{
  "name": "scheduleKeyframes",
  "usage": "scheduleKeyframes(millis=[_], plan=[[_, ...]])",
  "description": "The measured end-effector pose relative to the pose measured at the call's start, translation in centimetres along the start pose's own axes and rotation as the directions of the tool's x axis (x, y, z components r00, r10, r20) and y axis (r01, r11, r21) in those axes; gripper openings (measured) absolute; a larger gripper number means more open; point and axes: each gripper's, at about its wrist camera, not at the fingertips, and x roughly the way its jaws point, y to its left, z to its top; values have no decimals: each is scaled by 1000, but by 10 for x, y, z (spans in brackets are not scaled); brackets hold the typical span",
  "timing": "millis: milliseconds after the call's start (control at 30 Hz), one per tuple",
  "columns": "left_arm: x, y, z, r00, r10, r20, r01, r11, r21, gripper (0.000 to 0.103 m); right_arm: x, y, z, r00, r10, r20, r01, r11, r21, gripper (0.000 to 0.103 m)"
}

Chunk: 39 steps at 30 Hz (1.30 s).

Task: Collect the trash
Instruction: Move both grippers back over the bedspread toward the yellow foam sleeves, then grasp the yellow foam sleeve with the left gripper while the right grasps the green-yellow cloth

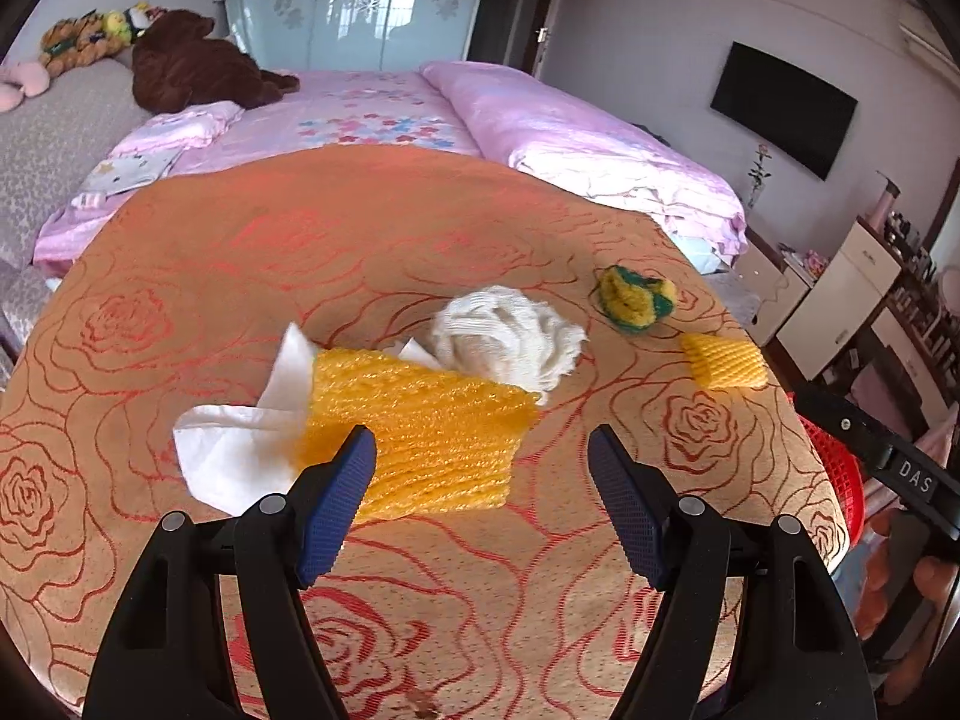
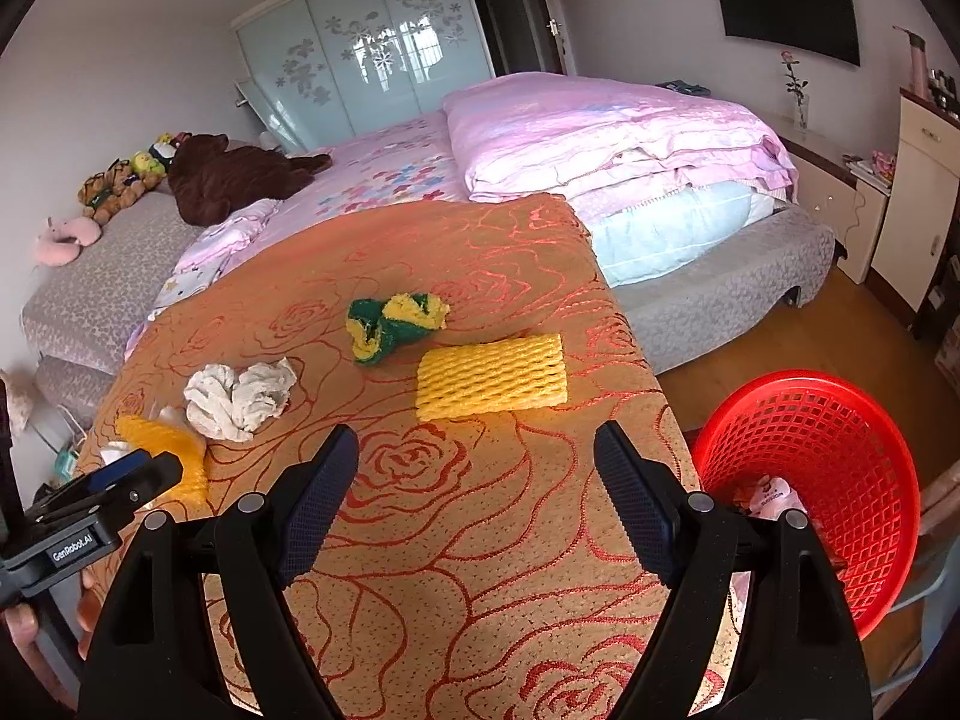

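On the orange rose-patterned table lie several pieces of trash. An orange foam net lies over a white tissue, just ahead of my open left gripper; its left pad overlaps the net's near edge in the picture, and contact cannot be told. Behind it sits a crumpled white cloth wad, a green-and-yellow wad and a yellow foam net. My right gripper stands open and empty above the table, short of the yellow foam net. A red mesh basket stands to its right.
A bed with pink bedding lies beyond the table. The basket holds a small wrapper. Cabinets line the right wall. The left gripper's body shows at the right wrist view's left edge.
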Motion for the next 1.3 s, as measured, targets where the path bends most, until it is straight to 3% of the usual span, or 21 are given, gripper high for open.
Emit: scheduleKeyframes(millis=[400, 633, 733, 1067, 1300], plan=[[12, 14, 4, 1000, 14, -23, -14, 1000, 1, 70, 12, 17, 4, 1000, 20, -20, -20, 999, -27, 78], [17, 26, 12, 999, 17, -37, -18, 1000, -21, 53, 19, 29, 6, 999, 36, -29, -37, 998, -46, 78], [16, 31, 15, 999, 1, -42, -2, 999, -36, 52, 23, 32, 5, 999, 39, -38, -41, 998, -47, 78], [-11, 37, 16, 1000, -17, -8, 17, 998, -64, 53, 26, 33, 3, 998, 49, -40, -51, 997, -49, 78], [-27, 41, 11, 999, -44, 5, 44, 998, -45, 70, 27, 36, 0, 997, 64, -40, -66, 997, -44, 78]])
